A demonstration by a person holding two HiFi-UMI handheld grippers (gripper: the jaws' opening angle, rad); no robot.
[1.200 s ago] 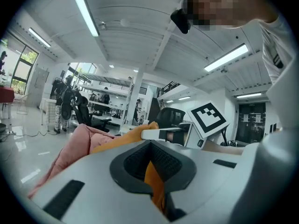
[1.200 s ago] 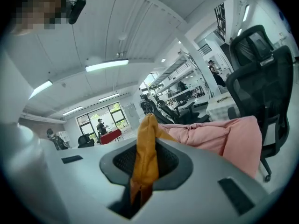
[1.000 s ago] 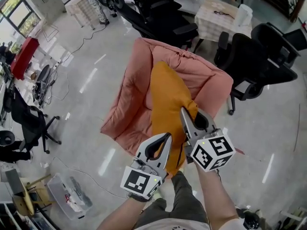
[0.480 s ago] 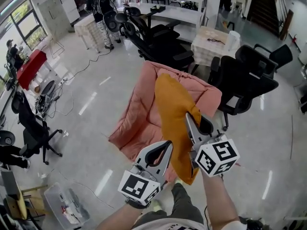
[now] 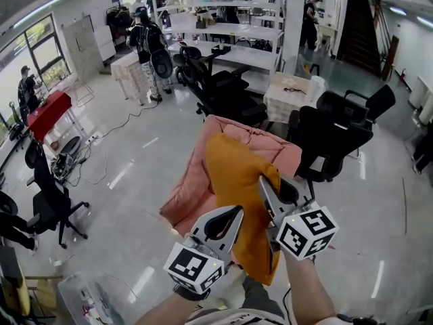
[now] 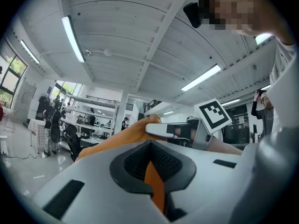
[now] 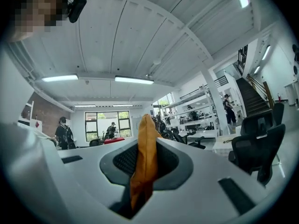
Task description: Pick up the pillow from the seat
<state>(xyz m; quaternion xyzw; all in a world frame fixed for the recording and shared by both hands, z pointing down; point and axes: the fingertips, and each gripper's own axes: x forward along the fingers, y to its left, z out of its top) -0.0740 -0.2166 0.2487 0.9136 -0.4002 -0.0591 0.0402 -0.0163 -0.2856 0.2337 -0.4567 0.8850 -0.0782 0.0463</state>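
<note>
An orange pillow hangs in the air in front of the pink seat, lifted clear of its cushion. My right gripper is shut on the pillow's right edge; in the right gripper view a fold of the orange pillow is pinched between the jaws. My left gripper is shut on the pillow's lower left edge, and orange cloth shows between its jaws in the left gripper view. The right gripper also appears there, beside the cloth.
Black office chairs stand right of and behind the pink seat. A small table with a white cloth stands behind it. More black chairs and a red table are at the left. People stand by shelves at the back.
Both grippers have raised the pillow higher and tilted up with the head. The pillow has left the seat cushion and now hangs in front of it.
</note>
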